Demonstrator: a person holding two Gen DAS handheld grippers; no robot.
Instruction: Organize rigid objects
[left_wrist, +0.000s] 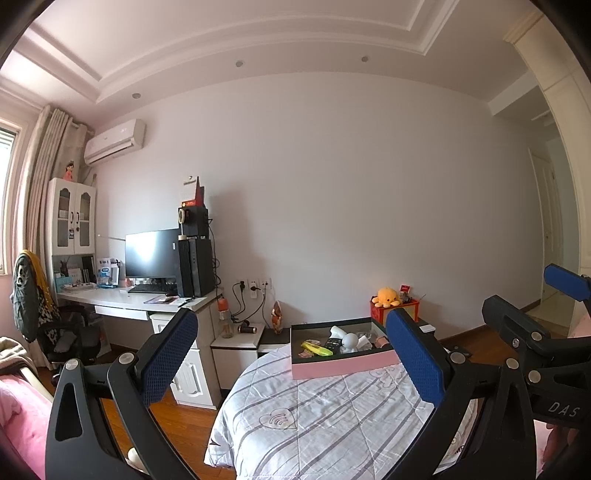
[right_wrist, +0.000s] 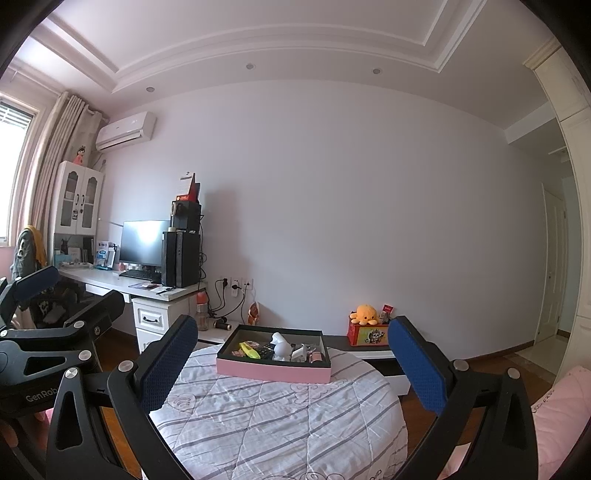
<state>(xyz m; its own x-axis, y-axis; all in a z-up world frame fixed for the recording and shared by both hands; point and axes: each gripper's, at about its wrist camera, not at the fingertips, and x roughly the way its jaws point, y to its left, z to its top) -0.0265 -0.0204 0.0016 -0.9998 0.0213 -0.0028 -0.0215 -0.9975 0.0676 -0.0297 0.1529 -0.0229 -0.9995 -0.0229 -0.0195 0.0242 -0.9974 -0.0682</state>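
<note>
Your left gripper and right gripper are both spread and hold nothing. The pink tray, black-lined, contains small mixed items on the quilt.

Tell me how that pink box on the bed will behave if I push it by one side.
The pink box is shallow and wide, so it probably slides rather than tips. It sits on a soft quilt, which may bunch and drag. The loose items inside, such as the white figure, would likely shift or topple.
</note>
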